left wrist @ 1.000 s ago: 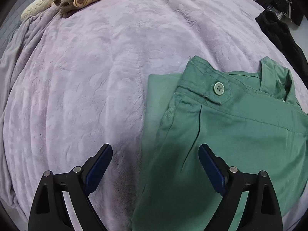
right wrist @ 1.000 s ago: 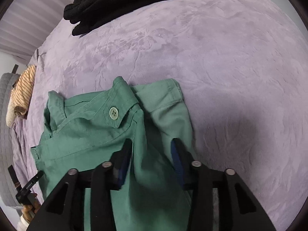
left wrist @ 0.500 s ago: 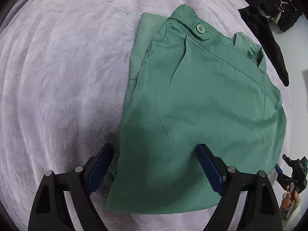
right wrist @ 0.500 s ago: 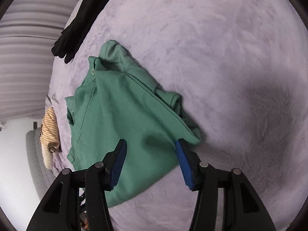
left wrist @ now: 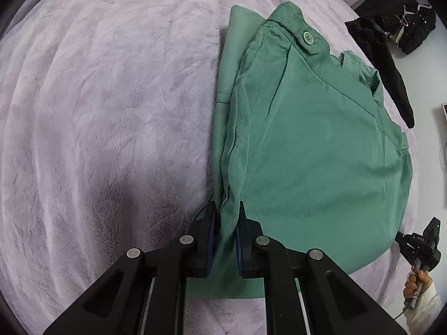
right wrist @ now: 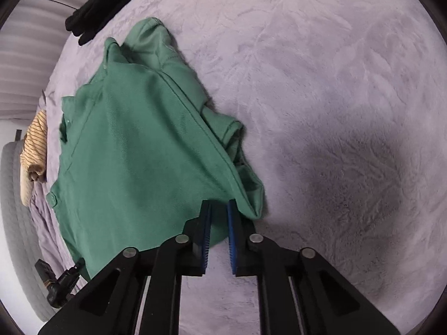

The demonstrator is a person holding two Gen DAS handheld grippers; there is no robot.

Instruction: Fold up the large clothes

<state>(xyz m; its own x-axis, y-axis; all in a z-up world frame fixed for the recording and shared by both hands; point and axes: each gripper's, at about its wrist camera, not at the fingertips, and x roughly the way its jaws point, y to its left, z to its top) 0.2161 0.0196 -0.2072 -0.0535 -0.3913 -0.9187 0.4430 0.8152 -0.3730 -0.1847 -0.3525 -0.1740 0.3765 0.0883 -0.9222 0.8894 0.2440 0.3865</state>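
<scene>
A folded green garment (left wrist: 307, 139) with a button at its waistband lies on a lilac plush bedspread (left wrist: 97, 111). My left gripper (left wrist: 226, 215) is shut on the near left edge of the green garment. In the right wrist view the same garment (right wrist: 134, 145) lies left of centre. My right gripper (right wrist: 218, 209) is shut on its near right corner, with cloth between the blue pads. In each wrist view the other gripper appears at the garment's far side: right one (left wrist: 419, 247), left one (right wrist: 60, 282).
Black clothes (left wrist: 391, 42) lie at the bed's far right edge, also in the right wrist view (right wrist: 95, 11). A striped beige garment (right wrist: 33, 145) lies at the far left beside a grey cushion. The bedspread (right wrist: 335, 111) stretches to the right.
Both grippers were open half a second ago and have closed on the green garment's near edge, the left on its left side, the right on its right corner.
</scene>
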